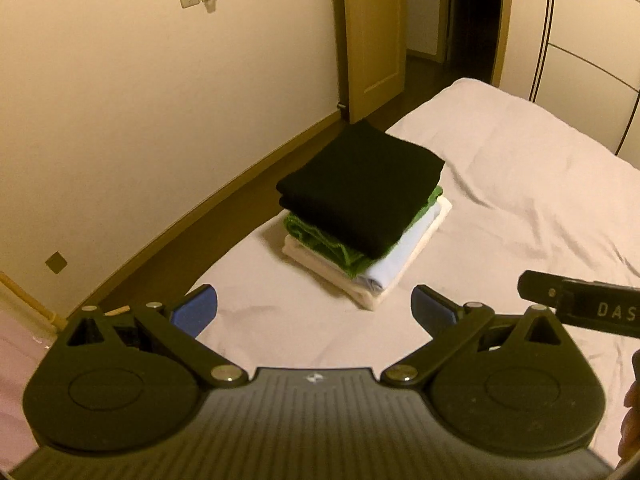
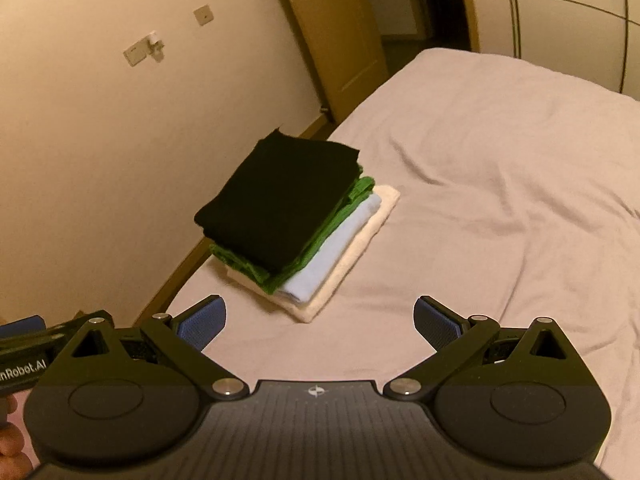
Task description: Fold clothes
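Observation:
A stack of folded clothes [image 1: 360,216] [image 2: 292,224] sits near the left edge of the bed. A black garment [image 1: 360,184] [image 2: 276,200] lies on top, then a green one [image 1: 320,240] [image 2: 320,240], a light blue one [image 1: 400,256] [image 2: 332,264] and a cream one [image 1: 372,296] [image 2: 348,272] at the bottom. My left gripper [image 1: 314,310] is open, held back from the stack with nothing between its blue pads. My right gripper [image 2: 320,322] is also open and empty, just short of the stack. Each gripper shows at the edge of the other's view.
The bed has a wrinkled white sheet [image 1: 520,184] [image 2: 500,184] spreading right and far. A cream wall [image 1: 160,100] and wooden skirting run along the bed's left side. A wooden door [image 1: 372,32] stands open at the back, and a wardrobe [image 1: 592,48] is at far right.

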`<state>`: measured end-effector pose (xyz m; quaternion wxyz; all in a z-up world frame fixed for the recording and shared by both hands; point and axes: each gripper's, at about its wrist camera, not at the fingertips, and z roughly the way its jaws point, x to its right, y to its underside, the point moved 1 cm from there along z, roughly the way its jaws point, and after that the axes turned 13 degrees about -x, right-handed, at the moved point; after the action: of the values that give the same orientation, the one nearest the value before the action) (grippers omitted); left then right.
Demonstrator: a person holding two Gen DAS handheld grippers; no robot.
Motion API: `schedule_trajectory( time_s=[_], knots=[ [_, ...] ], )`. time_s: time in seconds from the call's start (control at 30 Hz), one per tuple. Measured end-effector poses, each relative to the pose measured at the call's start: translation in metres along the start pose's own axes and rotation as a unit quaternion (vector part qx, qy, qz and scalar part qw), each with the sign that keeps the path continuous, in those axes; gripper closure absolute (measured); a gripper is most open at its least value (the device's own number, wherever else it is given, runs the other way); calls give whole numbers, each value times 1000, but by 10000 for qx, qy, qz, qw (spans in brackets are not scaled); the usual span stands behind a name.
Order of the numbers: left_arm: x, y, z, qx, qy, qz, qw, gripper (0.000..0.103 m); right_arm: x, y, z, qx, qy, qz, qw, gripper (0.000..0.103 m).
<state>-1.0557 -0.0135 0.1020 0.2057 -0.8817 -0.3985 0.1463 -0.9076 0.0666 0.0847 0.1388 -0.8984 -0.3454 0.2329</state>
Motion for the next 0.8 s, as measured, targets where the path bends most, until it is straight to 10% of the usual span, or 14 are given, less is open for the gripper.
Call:
schedule_trajectory(
  time_s=[0.8],
  knots=[
    [7, -15, 55, -630, -78, -659, 9958, 1, 6, -35, 53, -538, 185, -693, 9960, 0]
  ],
)
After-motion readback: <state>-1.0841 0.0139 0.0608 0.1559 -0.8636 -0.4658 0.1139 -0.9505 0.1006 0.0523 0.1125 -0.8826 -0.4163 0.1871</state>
